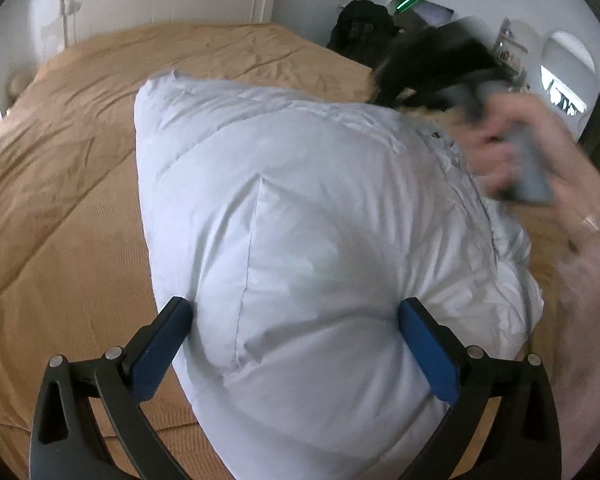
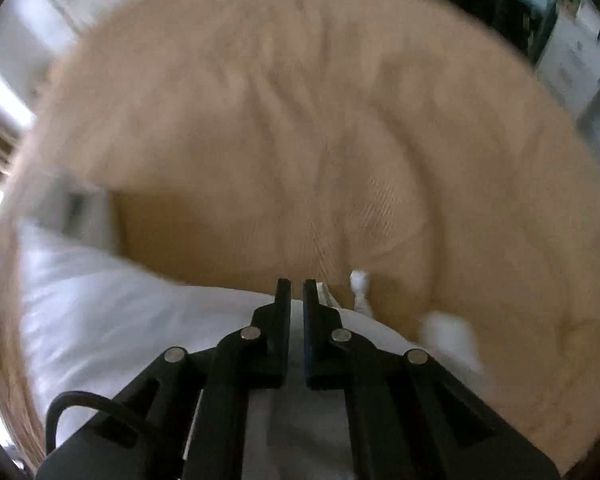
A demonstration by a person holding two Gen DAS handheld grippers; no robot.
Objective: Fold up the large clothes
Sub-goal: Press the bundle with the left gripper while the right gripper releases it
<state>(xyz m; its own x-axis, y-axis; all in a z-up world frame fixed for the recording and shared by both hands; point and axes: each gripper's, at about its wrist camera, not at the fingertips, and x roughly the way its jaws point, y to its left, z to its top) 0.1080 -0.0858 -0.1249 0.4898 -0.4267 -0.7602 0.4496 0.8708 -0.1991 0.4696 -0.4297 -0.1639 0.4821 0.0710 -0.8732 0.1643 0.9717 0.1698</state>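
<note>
My left gripper point(image 1: 296, 334) spread wide around the puffy white jacket point(image 1: 300, 208), my right gripper point(image 2: 297, 292) nearly closed, hold on jacket unclear, tan bedspread point(image 1: 60, 168) beneath.

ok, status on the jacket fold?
Left gripper open, straddling white jacket. Right gripper nearly shut above it, grip unclear. Nothing blocking on bed.

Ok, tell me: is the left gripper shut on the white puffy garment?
No: the left gripper stands wide open, its blue pads on either side of the white puffy garment.
</note>
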